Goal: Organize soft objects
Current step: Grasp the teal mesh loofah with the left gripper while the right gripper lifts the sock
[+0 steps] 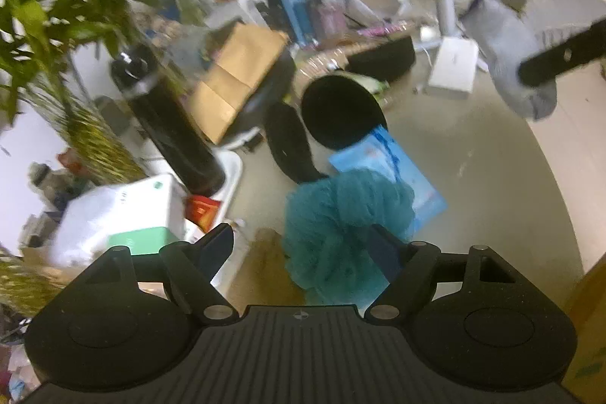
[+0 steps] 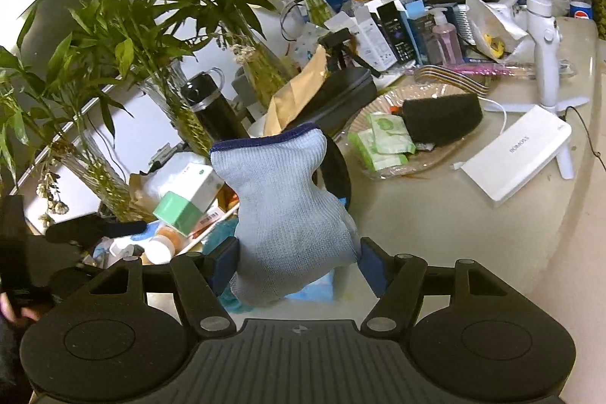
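A teal fluffy mesh pouf lies on the beige table, partly on a blue packet. My left gripper hangs open over it. The pouf rests against the right finger, and a gap separates it from the left finger. My right gripper is shut on a light blue knit glove with a dark blue cuff, held upright above the table. In the left wrist view that glove hangs at the upper right beside a black finger. In the right wrist view, part of the left gripper shows at the left edge.
A black flask, a green-and-white box and bamboo plants crowd the left. A black round sponge sits in a glass dish. A white power bank and a white gimbal stand are to the right.
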Tool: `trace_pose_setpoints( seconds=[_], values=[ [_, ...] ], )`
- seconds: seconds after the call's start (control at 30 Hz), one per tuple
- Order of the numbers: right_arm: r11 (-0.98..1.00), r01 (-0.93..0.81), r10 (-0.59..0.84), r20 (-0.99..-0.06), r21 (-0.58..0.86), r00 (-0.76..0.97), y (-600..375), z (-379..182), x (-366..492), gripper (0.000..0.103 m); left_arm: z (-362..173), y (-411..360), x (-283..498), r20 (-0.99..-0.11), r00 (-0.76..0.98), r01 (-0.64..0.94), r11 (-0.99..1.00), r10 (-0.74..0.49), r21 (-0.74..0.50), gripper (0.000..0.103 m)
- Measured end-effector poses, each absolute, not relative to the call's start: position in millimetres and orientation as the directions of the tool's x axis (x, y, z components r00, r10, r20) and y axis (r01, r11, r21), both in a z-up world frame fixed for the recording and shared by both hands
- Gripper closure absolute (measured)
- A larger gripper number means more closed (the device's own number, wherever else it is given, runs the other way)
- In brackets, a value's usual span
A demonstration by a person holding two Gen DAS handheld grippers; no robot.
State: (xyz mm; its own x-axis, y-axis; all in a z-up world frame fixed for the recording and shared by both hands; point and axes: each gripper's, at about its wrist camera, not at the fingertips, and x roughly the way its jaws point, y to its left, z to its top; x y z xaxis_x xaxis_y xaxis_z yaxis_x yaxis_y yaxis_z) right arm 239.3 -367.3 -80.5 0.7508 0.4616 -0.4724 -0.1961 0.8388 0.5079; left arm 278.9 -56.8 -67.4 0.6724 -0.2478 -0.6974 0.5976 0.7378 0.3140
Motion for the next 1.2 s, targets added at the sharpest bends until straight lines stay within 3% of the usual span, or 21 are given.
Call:
trace_pose_setpoints(
  seconds=[0.3, 0.53, 0.6, 0.7, 0.9, 1.2],
  values=[
    [0.833, -0.225, 0.48, -0.459, 0.505, 0.747, -361, -76, 241, 0.033, -87, -67, 292, -0.743, 0.617, 0.663, 0.68, -0.26, 0.313, 0.026],
    [0.832, -0.23, 0.484, -0.456, 0.506, 0.747, -360, -76, 241, 0.033, -96, -64, 307, -0.786, 0.532, 0.685, 0.706, -0.316, 0.18, 0.029],
    [0.832, -0.232, 0.484, -0.456, 0.504, 0.747, -360, -76, 241, 0.033, -101, -63, 312, -0.807, 0.495, 0.683, 0.718, -0.322, 0.132, 0.05],
    [0.833, -0.233, 0.484, -0.456, 0.502, 0.747, -360, -76, 241, 0.033, -108, -63, 317, -0.827, 0.467, 0.672, 0.733, -0.311, 0.104, 0.068],
    [0.834, -0.231, 0.48, -0.453, 0.501, 0.751, -362, -76, 241, 0.033, -100, -55, 316, -0.816, 0.484, 0.647, 0.757, -0.316, 0.091, 0.092],
    [0.836, -0.239, 0.475, -0.432, 0.494, 0.767, -367, -72, 236, 0.033, -68, -40, 297, -0.754, 0.557, 0.615, 0.783, -0.347, 0.094, 0.098]
  ],
)
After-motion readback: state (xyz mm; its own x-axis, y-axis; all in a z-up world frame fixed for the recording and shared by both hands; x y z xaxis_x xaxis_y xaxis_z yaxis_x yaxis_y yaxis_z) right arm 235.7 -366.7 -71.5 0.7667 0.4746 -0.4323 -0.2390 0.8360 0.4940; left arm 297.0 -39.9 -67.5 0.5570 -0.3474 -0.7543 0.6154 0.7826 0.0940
